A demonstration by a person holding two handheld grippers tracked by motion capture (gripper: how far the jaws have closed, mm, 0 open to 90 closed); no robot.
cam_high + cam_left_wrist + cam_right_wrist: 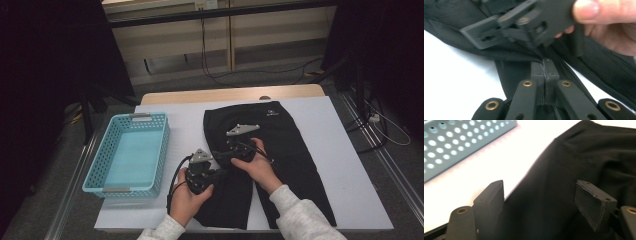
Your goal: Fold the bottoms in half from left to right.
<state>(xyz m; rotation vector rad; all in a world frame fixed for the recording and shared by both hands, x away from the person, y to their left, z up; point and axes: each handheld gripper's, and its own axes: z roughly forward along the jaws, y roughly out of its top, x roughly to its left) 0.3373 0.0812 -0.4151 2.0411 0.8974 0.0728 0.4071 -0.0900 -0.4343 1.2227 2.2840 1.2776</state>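
Note:
Black trousers (285, 140) lie flat on the white table cover (345, 170), waist at the far end and legs towards me. At the left leg's inner edge my left gripper (221, 169) is shut, and in its own view the jaws (544, 68) pinch a fold of the trousers (519, 67), with creases running to the tips. My right gripper (223, 154) hovers just beyond it, held by a hand (609, 27). In the right gripper view that gripper (541, 188) stands wide open over the trousers' left edge (574, 162), with nothing pressed between the pads.
A light-blue perforated basket (100, 165) stands left of the trousers, and its wall (454, 142) appears close by in the right gripper view. The table's wooden far edge (225, 94) faces a floor with cables. Dark equipment flanks both sides.

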